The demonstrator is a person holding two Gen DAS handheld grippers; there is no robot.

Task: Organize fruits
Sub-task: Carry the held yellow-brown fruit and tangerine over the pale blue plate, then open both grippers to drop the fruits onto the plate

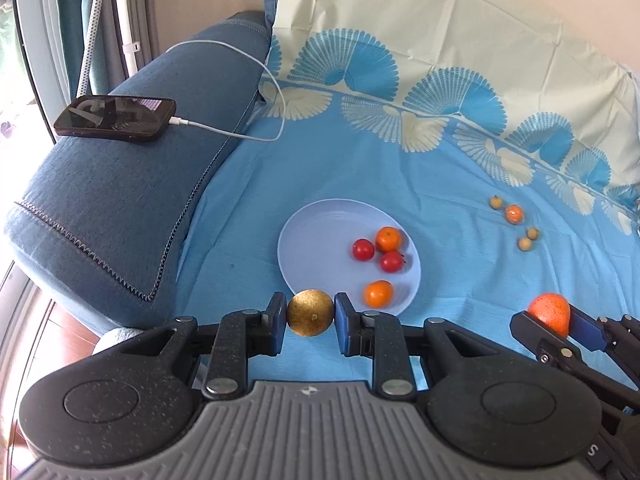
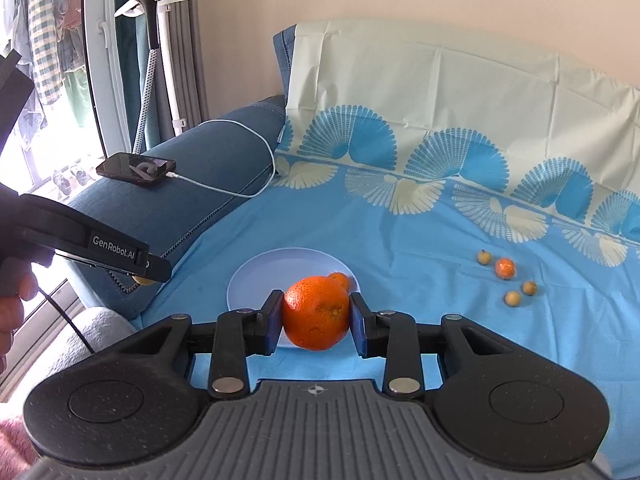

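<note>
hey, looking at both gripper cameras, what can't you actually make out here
- Right wrist view: most fruit on the plate is hidden behind the large orange in the right gripper.
- Both views: the small yellowish fruits are too small to identify.
- Left wrist view: the right gripper's body is cut off by the edge.

A dark phone [image 1: 115, 119] is laid on the blue sofa armrest [image 1: 132, 208], and a white charging cable [image 1: 256, 65] is plugged into its end and looped across the armrest. The seat is covered by a blue sheet [image 1: 460, 280] printed with fan shapes. A garment steamer [image 2: 146, 4] is seen by the window.
</note>
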